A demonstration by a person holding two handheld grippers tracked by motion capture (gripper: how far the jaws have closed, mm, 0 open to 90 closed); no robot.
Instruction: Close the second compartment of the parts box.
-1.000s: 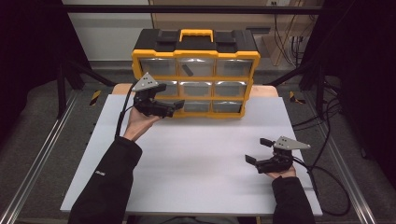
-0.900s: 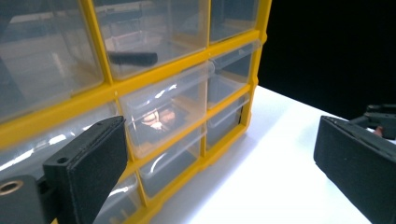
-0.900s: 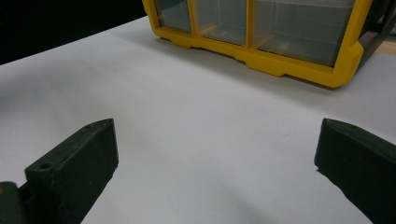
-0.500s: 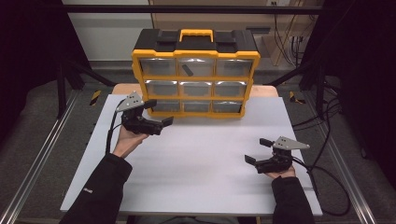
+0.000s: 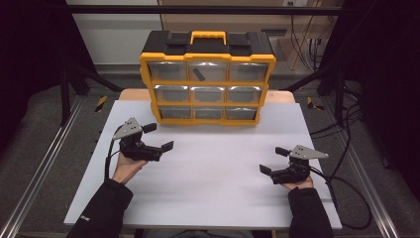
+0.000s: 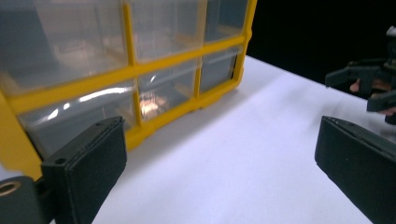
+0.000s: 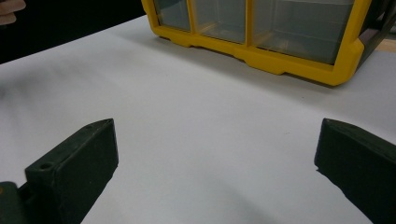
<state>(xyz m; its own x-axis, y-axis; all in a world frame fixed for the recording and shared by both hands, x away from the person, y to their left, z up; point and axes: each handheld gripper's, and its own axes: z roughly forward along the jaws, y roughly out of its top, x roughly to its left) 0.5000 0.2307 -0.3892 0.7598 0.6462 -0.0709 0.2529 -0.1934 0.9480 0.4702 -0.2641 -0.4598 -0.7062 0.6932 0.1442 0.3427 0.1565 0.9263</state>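
Observation:
A yellow-and-black organizer box (image 5: 207,84) with nine clear drawers stands upright at the back of the white table (image 5: 213,193). My left gripper (image 5: 159,137) hovers open over the table's left side, a little in front of the box's lower left corner, with nothing between its jaws. In the left gripper view the box (image 6: 140,74) is close on the left, and my left gripper (image 6: 219,154) frames bare table. My right gripper (image 5: 272,160) is open and empty near the front right. In the right gripper view, my right gripper (image 7: 217,149) points at the box's bottom row (image 7: 261,42).
The other gripper (image 6: 369,84) appears far right in the left gripper view. Cables (image 5: 346,188) trail off the table's right edge. Dark frame posts and metal rails (image 5: 39,173) flank the table. A small dark item (image 5: 198,74) lies in the top middle drawer.
My left gripper has drawn back from the box's middle-left drawers, toward the person and down to the left. The right gripper has stayed put.

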